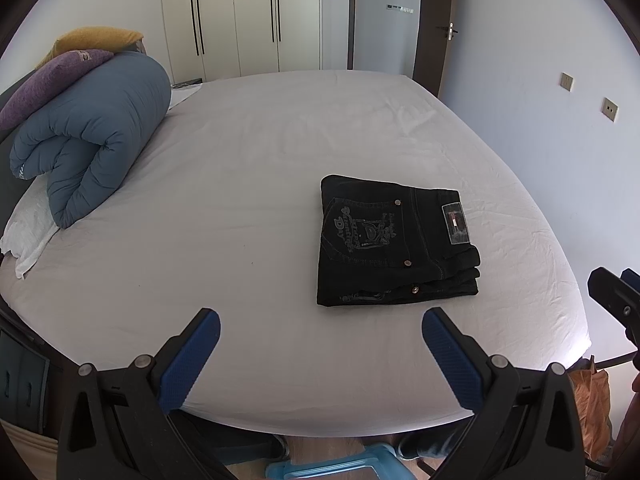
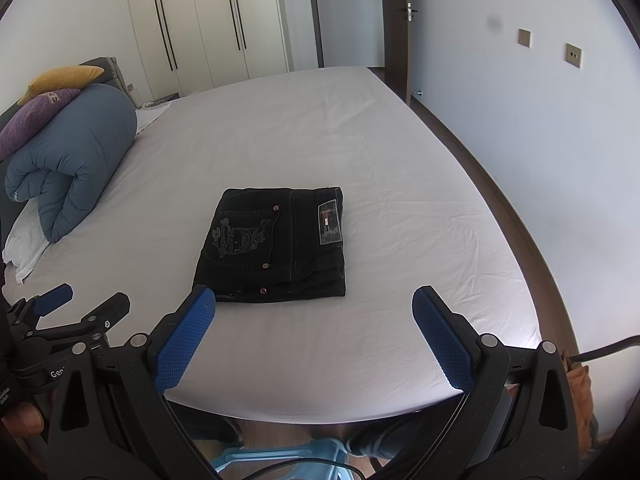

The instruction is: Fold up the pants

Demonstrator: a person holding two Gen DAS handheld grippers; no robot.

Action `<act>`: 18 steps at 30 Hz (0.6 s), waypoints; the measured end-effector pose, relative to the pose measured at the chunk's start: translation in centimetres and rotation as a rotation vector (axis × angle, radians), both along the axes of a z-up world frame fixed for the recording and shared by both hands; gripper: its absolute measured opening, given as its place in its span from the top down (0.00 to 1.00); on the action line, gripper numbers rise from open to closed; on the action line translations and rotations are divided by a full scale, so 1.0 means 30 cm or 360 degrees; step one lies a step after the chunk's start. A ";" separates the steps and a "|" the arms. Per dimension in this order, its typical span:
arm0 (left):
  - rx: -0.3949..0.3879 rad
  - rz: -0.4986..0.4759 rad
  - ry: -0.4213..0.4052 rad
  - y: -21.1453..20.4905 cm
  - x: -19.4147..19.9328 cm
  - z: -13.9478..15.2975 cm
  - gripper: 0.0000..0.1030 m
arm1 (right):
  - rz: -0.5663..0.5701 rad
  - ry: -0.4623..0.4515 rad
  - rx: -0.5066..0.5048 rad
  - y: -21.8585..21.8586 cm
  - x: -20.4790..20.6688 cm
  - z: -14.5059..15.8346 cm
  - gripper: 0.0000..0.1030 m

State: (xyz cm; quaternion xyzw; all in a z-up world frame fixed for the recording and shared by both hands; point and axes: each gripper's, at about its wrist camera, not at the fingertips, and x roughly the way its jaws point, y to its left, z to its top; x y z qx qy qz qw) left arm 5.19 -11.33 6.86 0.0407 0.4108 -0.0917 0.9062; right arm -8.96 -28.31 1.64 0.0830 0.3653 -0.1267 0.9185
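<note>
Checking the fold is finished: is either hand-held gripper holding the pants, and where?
Nothing is held. Left hand-held gripper and right hand-held gripper are open, clear of the folded pants.

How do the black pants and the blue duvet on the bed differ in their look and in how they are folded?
The black pants lie flat in a neat squarish stack near the bed's front edge; the blue duvet is a puffy, loosely rolled bundle at the left side. The pants show a pocket print and a label; the duvet looks plain, with cushions on it. Both rest on the white sheet, untouched by either gripper.
</note>
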 end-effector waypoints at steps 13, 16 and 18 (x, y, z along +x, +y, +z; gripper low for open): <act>-0.0011 -0.0006 0.0027 0.013 0.005 -0.016 0.00 | 0.0004 0.0010 0.0008 -0.001 -0.003 -0.010 0.02; -0.0009 -0.0008 0.0030 0.015 0.008 -0.018 0.00 | 0.0003 0.0012 0.0007 0.001 -0.004 -0.011 0.02; -0.0017 -0.0009 0.0035 0.017 0.010 -0.019 0.00 | 0.0005 0.0013 0.0008 0.001 -0.004 -0.012 0.02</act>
